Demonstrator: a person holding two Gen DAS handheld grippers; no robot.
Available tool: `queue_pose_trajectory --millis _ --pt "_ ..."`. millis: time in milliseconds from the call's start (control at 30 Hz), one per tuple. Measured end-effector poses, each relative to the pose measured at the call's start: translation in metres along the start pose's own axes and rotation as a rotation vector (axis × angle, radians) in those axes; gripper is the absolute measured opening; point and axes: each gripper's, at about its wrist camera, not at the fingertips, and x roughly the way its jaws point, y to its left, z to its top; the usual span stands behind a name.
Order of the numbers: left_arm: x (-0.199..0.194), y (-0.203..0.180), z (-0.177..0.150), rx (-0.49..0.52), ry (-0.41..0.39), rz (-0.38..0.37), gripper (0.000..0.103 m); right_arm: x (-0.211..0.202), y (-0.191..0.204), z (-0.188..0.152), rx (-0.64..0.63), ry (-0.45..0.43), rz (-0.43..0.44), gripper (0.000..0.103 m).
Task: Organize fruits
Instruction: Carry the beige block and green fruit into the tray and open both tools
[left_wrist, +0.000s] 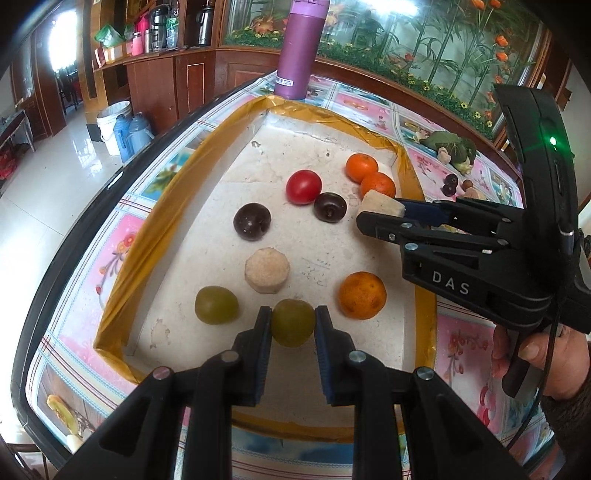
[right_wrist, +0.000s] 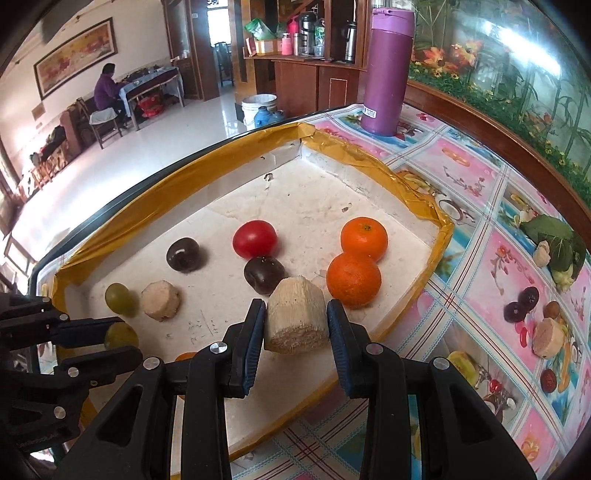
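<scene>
Left gripper (left_wrist: 293, 325): clamped on a green grape (left_wrist: 293, 322) at the tray's (left_wrist: 155, 221) 6 o'clock edge. Right gripper (right_wrist: 296, 321): holding a sugarcane chunk (right_wrist: 297, 321) at 3 o'clock, just beside two oranges (right_wrist: 354, 275).

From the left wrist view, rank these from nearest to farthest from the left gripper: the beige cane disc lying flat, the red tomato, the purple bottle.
Measured from the left gripper, which is shut on a green grape:
1. Beige cane disc, just ahead, slightly left, on the tray floor.
2. Red tomato, farther in, mid-tray.
3. Purple bottle, outside the tray, past its far corner.
</scene>
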Motion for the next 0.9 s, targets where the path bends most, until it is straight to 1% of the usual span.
queue_pose_trajectory --millis 267,367,467,700,767,833,900 --pt "0.006 -0.007 -0.002 0.04 -0.007 0.046 0.025 0.003 0.0 0.0 -0.03 -0.004 -0.012 0.033" --pt "0.007 -0.007 -0.001 0.039 -0.005 0.047 0.026 0.003 0.001 0.0 -0.036 -0.003 -0.017 0.034" --pt "0.006 -0.008 -0.001 0.04 -0.004 0.047 0.026 0.004 0.003 0.0 -0.044 0.002 -0.021 0.037" --pt "0.003 -0.007 -0.001 0.038 -0.008 0.041 0.026 0.0 0.004 0.0 -0.038 0.004 -0.03 0.037" --pt "0.001 -0.006 -0.001 0.036 -0.014 0.044 0.032 -0.002 0.004 0.0 -0.038 0.003 -0.035 0.037" --pt "-0.004 -0.004 -0.001 0.028 -0.031 0.059 0.048 -0.005 0.005 -0.001 -0.034 0.0 -0.038 0.037" --pt "-0.008 -0.001 -0.001 0.018 -0.048 0.067 0.052 -0.008 0.005 -0.002 -0.028 -0.003 -0.041 0.037"
